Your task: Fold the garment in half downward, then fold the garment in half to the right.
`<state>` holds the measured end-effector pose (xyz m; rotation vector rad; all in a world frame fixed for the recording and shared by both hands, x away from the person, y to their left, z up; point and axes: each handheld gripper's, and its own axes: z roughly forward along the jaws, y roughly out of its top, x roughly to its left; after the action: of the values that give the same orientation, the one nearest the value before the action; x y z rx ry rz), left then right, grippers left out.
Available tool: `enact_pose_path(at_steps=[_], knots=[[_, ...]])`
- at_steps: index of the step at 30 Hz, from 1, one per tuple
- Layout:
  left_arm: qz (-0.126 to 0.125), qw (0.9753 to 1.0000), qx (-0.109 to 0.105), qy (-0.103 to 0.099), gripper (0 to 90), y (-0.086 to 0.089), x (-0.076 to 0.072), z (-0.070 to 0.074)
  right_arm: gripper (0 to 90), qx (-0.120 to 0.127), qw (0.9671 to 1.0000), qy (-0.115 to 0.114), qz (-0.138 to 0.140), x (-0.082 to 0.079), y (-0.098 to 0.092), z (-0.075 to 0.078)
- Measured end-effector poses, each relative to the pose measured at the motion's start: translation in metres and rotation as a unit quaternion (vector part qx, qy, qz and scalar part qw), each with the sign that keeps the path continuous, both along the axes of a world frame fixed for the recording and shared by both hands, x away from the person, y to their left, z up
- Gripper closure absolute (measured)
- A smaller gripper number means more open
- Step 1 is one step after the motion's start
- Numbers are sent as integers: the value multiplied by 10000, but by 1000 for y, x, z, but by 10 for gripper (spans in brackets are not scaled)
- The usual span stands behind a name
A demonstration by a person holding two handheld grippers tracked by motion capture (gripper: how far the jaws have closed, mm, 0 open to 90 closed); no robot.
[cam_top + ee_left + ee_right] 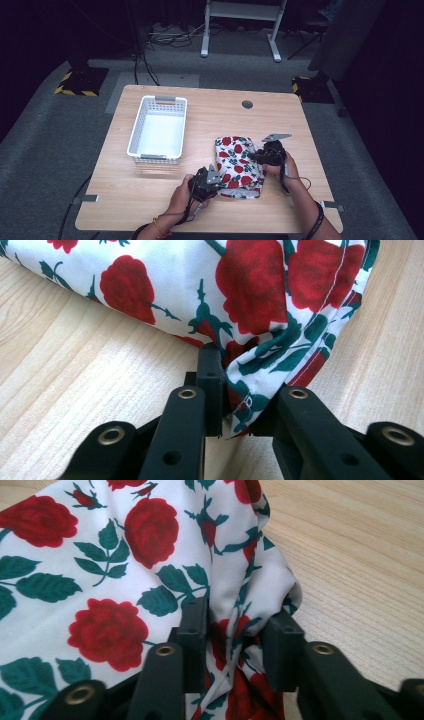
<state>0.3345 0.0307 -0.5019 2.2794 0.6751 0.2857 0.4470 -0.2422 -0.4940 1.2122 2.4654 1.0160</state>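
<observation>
High view: your left gripper (216, 181) and right gripper (256, 156) each pinch a bunched edge of the folded white rose-print cloth (239, 165) lying on the light wooden table (150, 195), right of the white plastic basket (159, 129).

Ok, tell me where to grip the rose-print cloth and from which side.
Grip the folded rose-print cloth at its two outer corners, as now: left gripper from the near-left corner, right gripper from the right edge. The fabric bunches there into a thin ridge that fits between the fingers, while the middle lies flat on the table.
</observation>
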Motion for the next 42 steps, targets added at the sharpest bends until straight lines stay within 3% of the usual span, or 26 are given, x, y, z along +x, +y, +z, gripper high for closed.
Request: enact_pose_path(at_steps=[4,22,42], knots=[[19,10000,-44,2,815,2,2,-1,770,48,10000,-34,-32,-1,0,-1],[11,10000,60,-23,827,20,1,1,790,5,9999,-149,64,-4,16,-2],[241,9994,230,22,827,64,-3,4,799,17,9989,-125,462,9,67,-2]])
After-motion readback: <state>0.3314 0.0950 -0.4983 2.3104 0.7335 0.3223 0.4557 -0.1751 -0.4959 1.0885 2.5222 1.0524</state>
